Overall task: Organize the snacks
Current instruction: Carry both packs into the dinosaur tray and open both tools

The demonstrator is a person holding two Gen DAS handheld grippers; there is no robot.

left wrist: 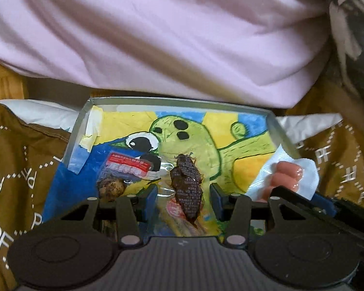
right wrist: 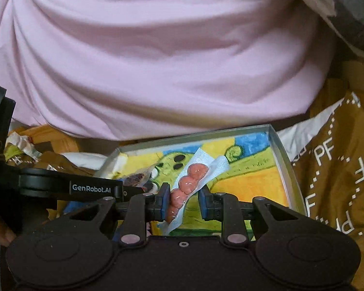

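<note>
In the left wrist view the left gripper [left wrist: 183, 191] stands spread around a dark brown snack pack [left wrist: 187, 181] over the tray [left wrist: 74, 135], while in the right wrist view the right gripper [right wrist: 184, 200], fingers slightly apart around a pink sausage pack [right wrist: 185, 185], has the tray's rim [right wrist: 282, 155] at two o'clock.

tray [right wrist: 285, 169] floor lies open at right; snack packets [left wrist: 131, 169] crowd its left.

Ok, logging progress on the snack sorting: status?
Left gripper open around clear-wrapped dark brown snack. Right gripper open, pink sausage-ball packet between fingers. Both over grey painted-base tray. Nothing blocking.
</note>
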